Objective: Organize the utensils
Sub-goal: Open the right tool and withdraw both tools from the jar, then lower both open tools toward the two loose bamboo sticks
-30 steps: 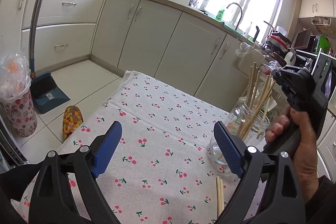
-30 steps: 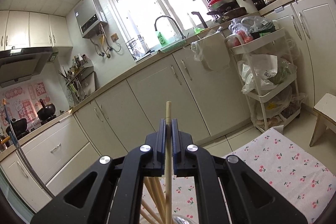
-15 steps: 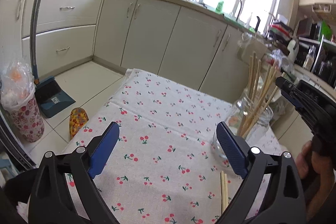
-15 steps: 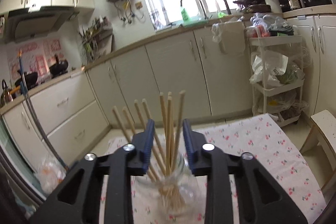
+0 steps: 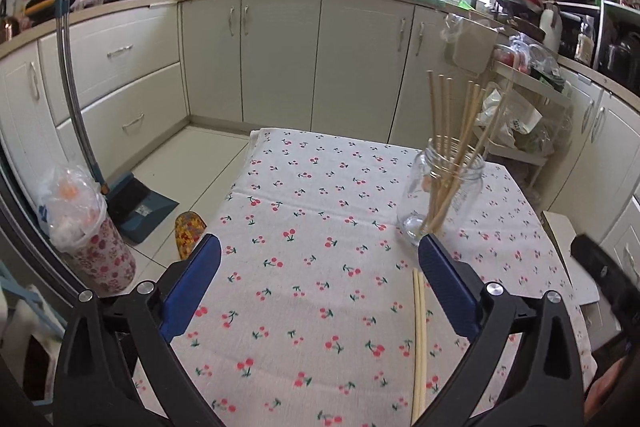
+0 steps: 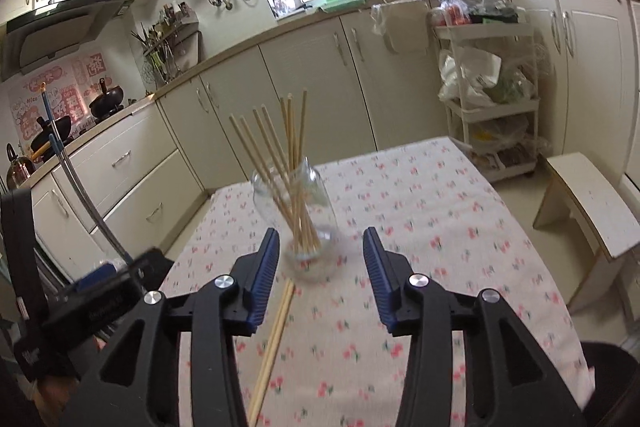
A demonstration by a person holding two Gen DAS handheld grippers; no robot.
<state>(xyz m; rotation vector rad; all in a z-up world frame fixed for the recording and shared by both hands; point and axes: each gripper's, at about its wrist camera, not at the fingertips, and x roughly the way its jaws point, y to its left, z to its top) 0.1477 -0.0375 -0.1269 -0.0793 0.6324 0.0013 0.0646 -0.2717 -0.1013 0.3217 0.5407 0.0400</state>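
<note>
Glass jar (image 5: 442,195) with upright chopsticks stands toward the far right of the cherry-print tablecloth (image 5: 304,267). Loose chopstick pair (image 5: 419,339) lies flat near the front edge, long axis running front to back. Left gripper (image 5: 320,287): jaws spread wide, empty, pair just inside its right finger. Right gripper (image 6: 320,275): jaws just opening, part-open, empty; pair lies below-left. Left looks nearer.

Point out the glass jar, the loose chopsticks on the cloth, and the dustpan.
glass jar (image 5: 460,187), left wrist view, on its side wall.
loose chopsticks (image 5: 419,339), left wrist view, mid-length of the pair.
dustpan (image 5: 140,205), left wrist view, on its blue pan.
</note>
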